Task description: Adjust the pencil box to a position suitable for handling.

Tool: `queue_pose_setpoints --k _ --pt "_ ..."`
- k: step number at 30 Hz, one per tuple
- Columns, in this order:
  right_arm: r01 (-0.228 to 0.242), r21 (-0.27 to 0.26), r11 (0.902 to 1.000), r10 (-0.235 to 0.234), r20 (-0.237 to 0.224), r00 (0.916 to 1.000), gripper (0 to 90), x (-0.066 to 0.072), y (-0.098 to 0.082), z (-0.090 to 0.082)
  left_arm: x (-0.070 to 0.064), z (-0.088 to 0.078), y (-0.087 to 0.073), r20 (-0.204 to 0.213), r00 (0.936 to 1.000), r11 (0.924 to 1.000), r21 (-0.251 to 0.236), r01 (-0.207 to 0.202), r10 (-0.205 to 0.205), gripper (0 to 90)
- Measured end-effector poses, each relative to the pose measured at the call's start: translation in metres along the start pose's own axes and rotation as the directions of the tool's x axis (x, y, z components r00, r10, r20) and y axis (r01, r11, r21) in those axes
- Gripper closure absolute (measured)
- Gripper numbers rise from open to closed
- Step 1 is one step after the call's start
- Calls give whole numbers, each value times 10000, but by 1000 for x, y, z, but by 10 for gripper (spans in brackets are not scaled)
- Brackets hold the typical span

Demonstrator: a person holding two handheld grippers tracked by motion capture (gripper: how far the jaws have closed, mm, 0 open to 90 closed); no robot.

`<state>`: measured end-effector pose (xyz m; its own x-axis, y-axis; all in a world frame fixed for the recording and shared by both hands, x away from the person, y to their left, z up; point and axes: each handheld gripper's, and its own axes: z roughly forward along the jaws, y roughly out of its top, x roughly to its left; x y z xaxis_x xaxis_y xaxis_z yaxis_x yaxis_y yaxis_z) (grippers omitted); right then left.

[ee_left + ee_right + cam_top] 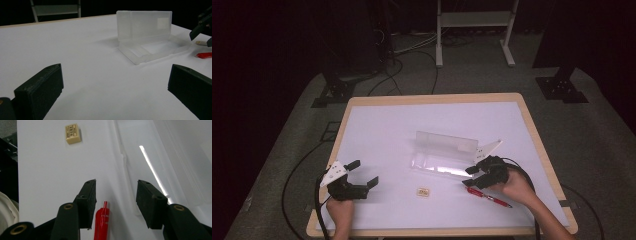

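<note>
The left gripper (364, 176) rests at the near left of the table (377, 125), its jaws spread wide with nothing between them. It reads as parked: its fingers (40, 92) point across the white surface toward the clear plastic case (150, 41), which sits well ahead of them, so this hand looks ready to steady the case when needed.

Between the two grippers, nearer the person's edge, lies a small cream eraser (423, 191), flat and apart from both sets of fingers. In the right gripper view the eraser (73, 134) lies well beyond the left fingertip.

The case (447, 155) stands open, its lid upright behind the shallow tray, presumably so that small things can be laid inside.

The right gripper (476, 176) hovers just at the tray's near right end, jaws parted about halfway and gripping nothing. The red pen (102, 221) lies flat on the table below and between the right gripper's fingers (87, 202), close against the left one, its tip pointing forward along them. The tray edge runs just beside the other finger. My guess is the pen is bound for the case.
</note>
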<state>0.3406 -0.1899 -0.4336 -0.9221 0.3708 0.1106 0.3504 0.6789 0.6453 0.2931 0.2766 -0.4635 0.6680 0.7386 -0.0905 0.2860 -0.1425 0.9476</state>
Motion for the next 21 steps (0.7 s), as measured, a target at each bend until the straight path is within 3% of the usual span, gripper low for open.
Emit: queue_pose_setpoints --k 21 --pt "-427 24 9991 425 522 9977 498 -4 -32 -24 0 0 0 -26 10000 10000 25 3 -3 0"
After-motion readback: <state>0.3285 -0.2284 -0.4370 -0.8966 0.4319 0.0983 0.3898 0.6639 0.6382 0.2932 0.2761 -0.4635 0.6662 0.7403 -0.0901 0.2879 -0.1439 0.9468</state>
